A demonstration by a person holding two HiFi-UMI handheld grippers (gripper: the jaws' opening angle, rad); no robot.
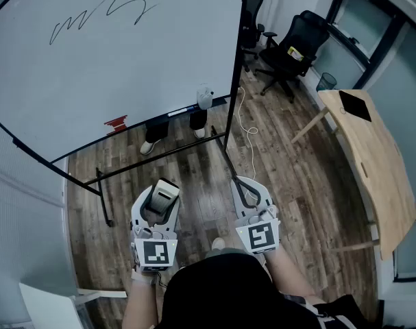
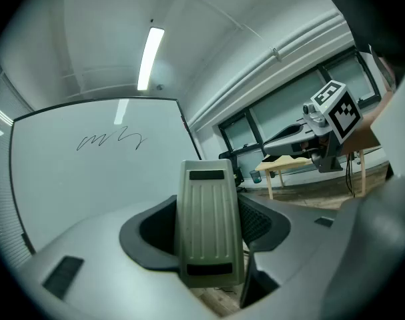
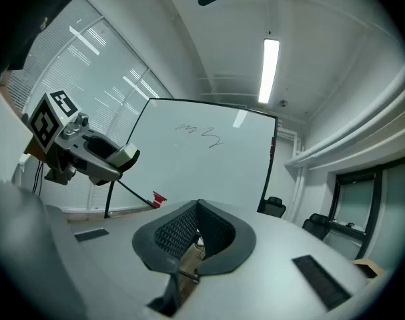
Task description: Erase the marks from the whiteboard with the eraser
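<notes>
Left gripper (image 1: 160, 199) clamps the eraser (image 2: 209, 222), held back from the whiteboard (image 1: 146, 74). Right gripper (image 1: 247, 192) has its jaws pinched together, empty. 1 scribble (image 1: 101, 16) sits top of board.

Smooth glossy whiteboard (image 1: 125, 67), ribbed matt plastic eraser (image 2: 209, 222) — wood-plank floor (image 1: 290, 173), pale wooden table (image 1: 372, 149)

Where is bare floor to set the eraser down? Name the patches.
Bare floor lies between the whiteboard stand and the wooden table. Crowded below the whiteboard: stand bars, a person's feet and a cable.
</notes>
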